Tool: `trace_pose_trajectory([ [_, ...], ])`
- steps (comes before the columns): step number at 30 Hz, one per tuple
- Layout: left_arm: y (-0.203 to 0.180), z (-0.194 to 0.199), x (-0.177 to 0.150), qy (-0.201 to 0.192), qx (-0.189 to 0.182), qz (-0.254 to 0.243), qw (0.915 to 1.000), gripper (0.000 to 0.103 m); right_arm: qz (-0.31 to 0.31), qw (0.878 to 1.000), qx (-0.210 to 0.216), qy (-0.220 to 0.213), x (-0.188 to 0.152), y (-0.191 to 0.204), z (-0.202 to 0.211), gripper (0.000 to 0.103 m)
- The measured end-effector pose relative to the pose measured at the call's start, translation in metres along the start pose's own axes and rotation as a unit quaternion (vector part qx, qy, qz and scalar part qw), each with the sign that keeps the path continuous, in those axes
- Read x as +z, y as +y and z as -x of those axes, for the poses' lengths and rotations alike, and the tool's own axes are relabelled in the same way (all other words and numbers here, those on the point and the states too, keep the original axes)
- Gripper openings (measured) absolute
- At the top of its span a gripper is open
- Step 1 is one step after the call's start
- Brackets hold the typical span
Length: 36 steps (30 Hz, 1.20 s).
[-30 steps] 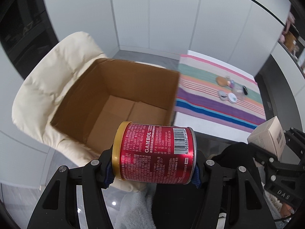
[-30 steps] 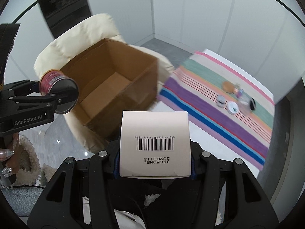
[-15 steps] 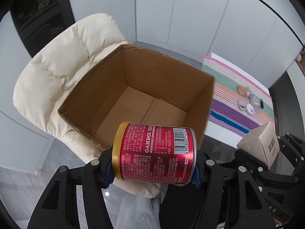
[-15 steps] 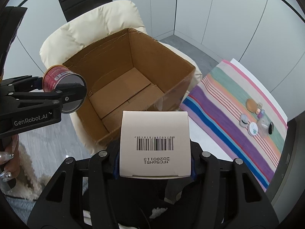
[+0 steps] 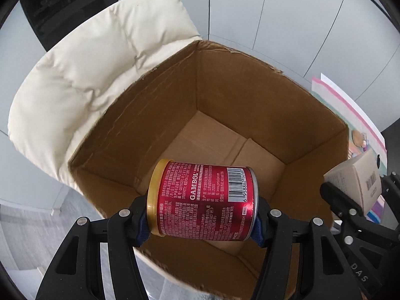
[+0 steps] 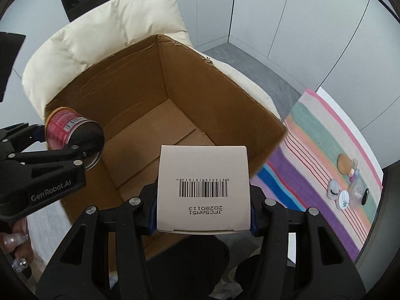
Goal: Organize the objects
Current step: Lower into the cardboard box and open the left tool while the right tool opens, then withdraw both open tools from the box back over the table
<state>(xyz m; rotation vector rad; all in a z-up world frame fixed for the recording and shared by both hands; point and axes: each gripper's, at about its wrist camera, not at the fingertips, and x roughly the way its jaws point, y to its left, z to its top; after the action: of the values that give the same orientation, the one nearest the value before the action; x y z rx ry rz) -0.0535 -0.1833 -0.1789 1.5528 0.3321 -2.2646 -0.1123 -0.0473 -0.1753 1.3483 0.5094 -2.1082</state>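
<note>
My left gripper (image 5: 201,221) is shut on a red GAMBOL can (image 5: 202,201), held sideways over the near left part of an open cardboard box (image 5: 162,105). The can also shows in the right wrist view (image 6: 67,130). My right gripper (image 6: 203,216) is shut on a small beige carton with a barcode (image 6: 203,187), held above the box's near edge; the carton also shows in the left wrist view (image 5: 357,182). The box (image 6: 200,85) has nothing inside and sits on a cream padded chair (image 5: 82,67).
A table with a striped cloth (image 6: 317,150) stands right of the box and carries several small cosmetic items (image 6: 347,187). Grey wall panels are behind. A dark cabinet (image 5: 65,5) is at the upper left.
Both grippers have moved forward and left toward the box, which now fills the views. The can and carton now hang over its opening. Grips are unchanged.
</note>
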Motion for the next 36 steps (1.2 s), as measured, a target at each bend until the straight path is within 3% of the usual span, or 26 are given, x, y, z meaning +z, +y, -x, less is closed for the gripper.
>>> trace_pose_trajectory([
  [4, 0.004, 0.0, 0.002, -0.003, -0.016, 0.008, 0.9998, 0.063, 0.0, 1.0, -0.001, -0.002, 0.003, 0.004, -0.009, 0.054],
  [6, 0.004, 0.0, 0.003, -0.003, -0.015, 0.006, 0.9999, 0.068, -0.006, 1.0, 0.005, -0.008, 0.003, 0.004, -0.009, 0.061],
  [7, 0.004, 0.002, 0.003, -0.004, -0.016, 0.007, 0.9998, 0.071, -0.008, 1.0, 0.005, -0.012, 0.003, 0.003, -0.008, 0.082],
  [8, 0.005, 0.005, 0.004, -0.008, -0.022, 0.01, 0.9997, 0.082, -0.008, 1.0, 0.003, -0.017, 0.004, 0.003, -0.007, 0.102],
  [9, 0.005, 0.008, 0.004, -0.014, -0.033, 0.013, 0.9993, 0.094, -0.006, 1.0, -0.001, -0.025, 0.004, 0.004, -0.004, 0.103],
  [11, 0.008, 0.016, 0.004, -0.033, -0.048, 0.018, 0.9981, 0.101, -0.003, 0.999, -0.01, -0.039, 0.003, 0.004, 0.001, 0.103],
  [15, 0.009, 0.024, 0.005, -0.056, -0.042, 0.013, 0.9975, 0.101, -0.009, 0.999, 0.002, -0.033, 0.001, -0.001, 0.004, 0.103],
  [22, 0.012, 0.016, 0.004, -0.034, -0.038, 0.018, 0.9985, 0.101, -0.029, 0.999, 0.01, -0.032, -0.001, -0.011, 0.008, 0.103],
  [36, 0.011, 0.027, -0.005, -0.037, -0.027, 0.006, 0.9989, 0.102, -0.034, 0.999, 0.014, -0.039, -0.008, -0.013, 0.026, 0.103],
])
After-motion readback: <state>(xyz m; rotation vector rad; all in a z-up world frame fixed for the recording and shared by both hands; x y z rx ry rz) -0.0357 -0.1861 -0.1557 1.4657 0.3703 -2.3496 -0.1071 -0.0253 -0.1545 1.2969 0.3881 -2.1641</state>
